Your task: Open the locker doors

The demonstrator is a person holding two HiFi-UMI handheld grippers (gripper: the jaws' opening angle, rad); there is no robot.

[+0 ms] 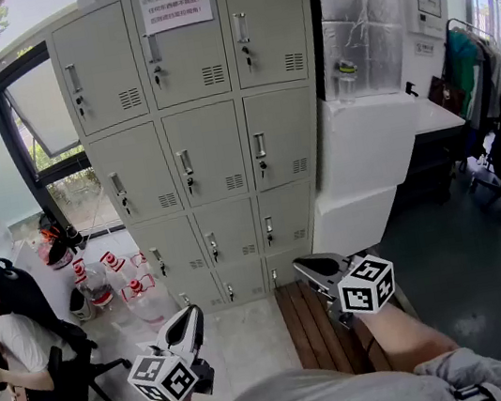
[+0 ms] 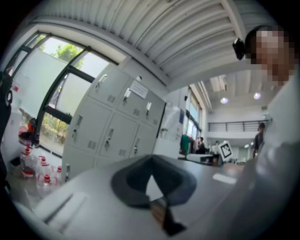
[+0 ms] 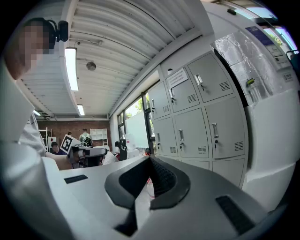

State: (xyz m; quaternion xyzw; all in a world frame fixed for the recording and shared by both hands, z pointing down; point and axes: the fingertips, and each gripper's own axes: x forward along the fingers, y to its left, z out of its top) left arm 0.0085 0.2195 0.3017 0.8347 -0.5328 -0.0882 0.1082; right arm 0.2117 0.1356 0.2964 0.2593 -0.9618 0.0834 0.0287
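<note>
Task status, none of it done: every door of the locker (image 1: 197, 137) is closed, well ahead of and above the left gripper (image 1: 192, 312) and right gripper (image 1: 303, 266), both with jaws pressed together and empty, so all doors are left to open.

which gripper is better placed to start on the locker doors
Right, narrowly: the right gripper looks higher and nearer the lockers than the left gripper; both are shut and empty.
</note>
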